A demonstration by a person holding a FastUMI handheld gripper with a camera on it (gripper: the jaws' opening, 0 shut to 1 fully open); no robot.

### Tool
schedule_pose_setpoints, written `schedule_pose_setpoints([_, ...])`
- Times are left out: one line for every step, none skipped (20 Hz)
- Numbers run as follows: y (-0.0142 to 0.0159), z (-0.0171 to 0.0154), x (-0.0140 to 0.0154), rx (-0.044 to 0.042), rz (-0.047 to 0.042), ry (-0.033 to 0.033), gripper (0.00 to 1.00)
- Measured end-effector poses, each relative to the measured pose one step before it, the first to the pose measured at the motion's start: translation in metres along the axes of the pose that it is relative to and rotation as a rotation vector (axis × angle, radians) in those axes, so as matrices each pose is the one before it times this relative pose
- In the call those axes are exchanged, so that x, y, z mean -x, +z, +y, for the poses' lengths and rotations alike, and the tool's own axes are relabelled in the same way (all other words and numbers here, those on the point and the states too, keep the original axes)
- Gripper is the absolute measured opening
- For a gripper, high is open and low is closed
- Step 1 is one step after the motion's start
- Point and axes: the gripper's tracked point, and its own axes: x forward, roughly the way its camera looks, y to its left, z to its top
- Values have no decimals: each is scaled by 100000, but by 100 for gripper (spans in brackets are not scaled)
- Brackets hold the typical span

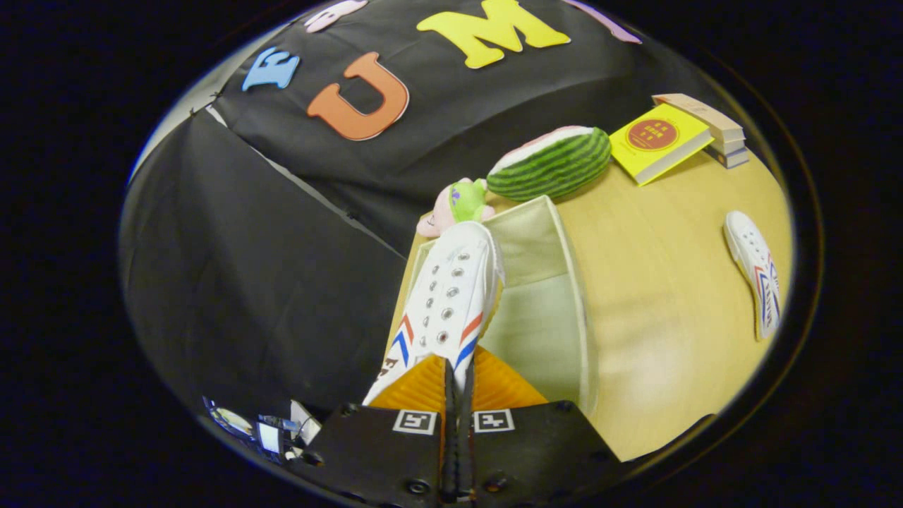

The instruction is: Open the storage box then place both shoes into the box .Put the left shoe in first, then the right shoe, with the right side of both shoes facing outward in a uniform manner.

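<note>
My gripper is clamped on the white shoe at its heel edge, toe pointing away over the open storage box at frame centre, presumably for lowering in; the other shoe lies on the table at right.

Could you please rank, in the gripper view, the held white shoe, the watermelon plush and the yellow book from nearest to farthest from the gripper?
1. White canvas shoe with red and blue stripes: pinched between the fingers of the gripper, over the open fabric box.
2. Green striped watermelon plush: beyond the box.
3. Yellow book: farthest, beside the plush.
</note>
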Motion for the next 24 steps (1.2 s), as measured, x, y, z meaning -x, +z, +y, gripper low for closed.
schedule_pose_setpoints([-206, 93, -758, -154, -754, -1229, 6])
schedule_pose_setpoints([-261, -16, -657, 1597, -355, -1820, 6])
schedule_pose_setpoints([-369, 32, -667, 2306, 389, -1676, 6])
schedule_pose_setpoints([-317, 255, -665, 2139, -553, -473, 6])
schedule_pose_setpoints([-279, 135, -682, 1913, 16, 8, 6])
schedule_pose_setpoints([-255, -24, -567, 1349, -104, -373, 6])
schedule_pose_setpoints([-130, -312, -260, 231, -811, -1057, 6])
schedule_pose_setpoints([8, -61, -316, -23, -984, -763, 6])
schedule_pose_setpoints([-183, -121, -274, 1302, 324, -857, 6])
schedule_pose_setpoints([-146, -101, -385, 1501, 647, -7, 6])
schedule_pose_setpoints([-318, -74, -360, 520, 1171, 193, 7])
schedule_pose_setpoints([-296, 6, -153, 248, 1449, 1028, 9])
schedule_pose_setpoints([3, 421, 172, -821, -613, 3237, 15])
schedule_pose_setpoints([531, 725, 300, 408, -1758, 3840, 20])
schedule_pose_setpoints([143, 484, 357, 4065, -1579, 807, 33])
schedule_pose_setpoints([574, -320, 891, 5996, -2468, -3321, 43])
schedule_pose_setpoints([676, -445, 896, 7713, -3335, -4245, 54])
schedule_pose_setpoints([800, -433, 1284, 8032, -4855, -4483, 65])
schedule_pose_setpoints([563, -557, 1069, 4461, -3620, -4168, 80])
schedule_pose_setpoints([315, -337, 831, 4017, -3361, -2127, 85])
schedule_pose_setpoints([267, -580, 862, 2740, -2084, -2326, 97])
schedule_pose_setpoints([218, -816, 878, 2180, -1570, -2650, 99])
schedule_pose_setpoints([-137, -695, 826, 2607, 149, -1396, 99])
schedule_pose_setpoints([-380, -1018, 730, 1850, 458, -2067, 100])
